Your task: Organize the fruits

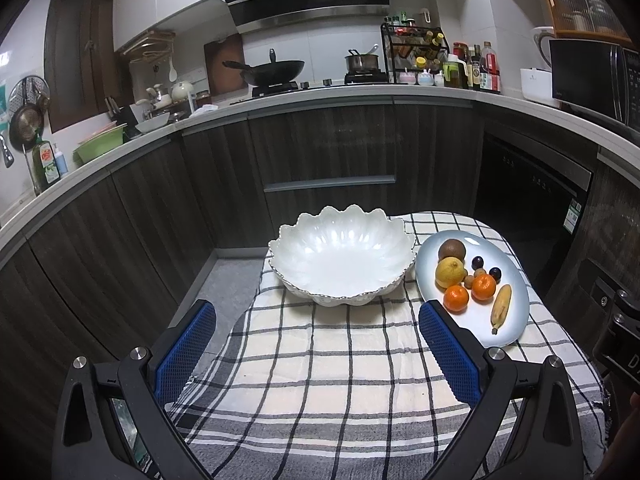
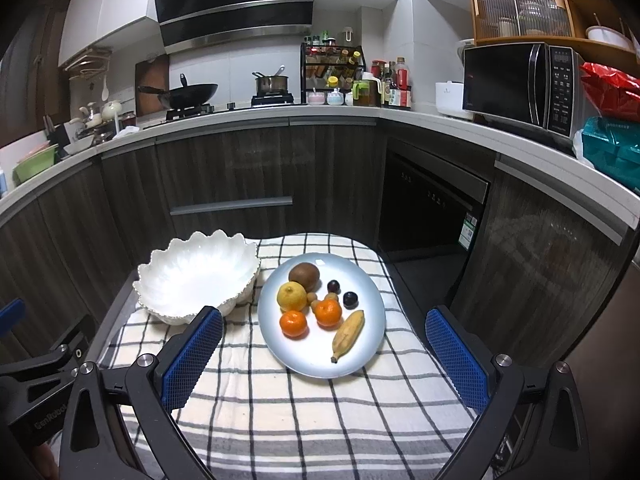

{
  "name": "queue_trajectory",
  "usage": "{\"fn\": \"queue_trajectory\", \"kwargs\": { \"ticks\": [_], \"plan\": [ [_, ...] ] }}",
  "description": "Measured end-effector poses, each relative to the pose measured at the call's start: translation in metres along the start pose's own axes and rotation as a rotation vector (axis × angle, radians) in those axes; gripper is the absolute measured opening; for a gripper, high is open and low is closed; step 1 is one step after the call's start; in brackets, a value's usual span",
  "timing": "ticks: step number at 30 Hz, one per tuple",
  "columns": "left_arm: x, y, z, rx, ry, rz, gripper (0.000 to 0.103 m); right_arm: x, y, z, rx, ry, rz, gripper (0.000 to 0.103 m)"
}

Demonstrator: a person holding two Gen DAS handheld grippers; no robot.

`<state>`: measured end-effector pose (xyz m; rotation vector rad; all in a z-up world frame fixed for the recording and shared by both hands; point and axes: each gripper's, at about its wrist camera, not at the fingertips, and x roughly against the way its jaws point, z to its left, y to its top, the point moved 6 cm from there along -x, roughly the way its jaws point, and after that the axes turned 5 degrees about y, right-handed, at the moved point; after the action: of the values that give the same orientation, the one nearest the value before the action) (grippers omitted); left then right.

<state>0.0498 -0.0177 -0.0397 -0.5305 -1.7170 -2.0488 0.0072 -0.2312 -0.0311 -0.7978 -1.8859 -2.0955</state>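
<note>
right wrist view: right gripper (image 2: 324,344) fingers wide, holding nothing, above the fruit plate (image 2: 372,300); left gripper (image 1: 318,340) fingers wide too, facing the white bowl (image 1: 342,256).

— That white scalloped ceramic bowl (image 1: 342,256) is catching the light, glossy all over, with a beaded rim.

— And the pale blue round plate (image 2: 362,280) beside it has a smooth, softer sheen. Underneath, the black-and-cream checked cloth (image 1: 340,380) is woven, matt, a bit rumpled.

— Blue textured rubbery pads (image 2: 192,356) on the matt black plastic gripper frames, shiny metal bolts.

— Dark wood-grain cabinet fronts (image 1: 332,144) behind, dull finish.
</note>
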Motion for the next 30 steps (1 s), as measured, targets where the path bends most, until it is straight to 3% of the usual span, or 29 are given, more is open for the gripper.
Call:
{"fn": "queue_trajectory", "kwargs": {
  "ticks": [12, 26, 30],
  "plan": [
    [-0.027, 0.004, -0.015, -0.036, -0.026, 0.025, 0.103, -0.027, -0.001, -0.008, -0.013, -0.012, 0.026, 0.103],
    [-0.079, 0.015, -0.065, -0.095, -0.067, 0.04, 0.103, -0.082, -0.003, -0.044, -0.05, -0.088, 0.103, 0.102],
    [-0.1, 0.012, -0.083, -0.117, -0.091, 0.062, 0.103, -0.106, -0.01, -0.052, -0.069, -0.102, 0.15, 0.097]
  ]
}}
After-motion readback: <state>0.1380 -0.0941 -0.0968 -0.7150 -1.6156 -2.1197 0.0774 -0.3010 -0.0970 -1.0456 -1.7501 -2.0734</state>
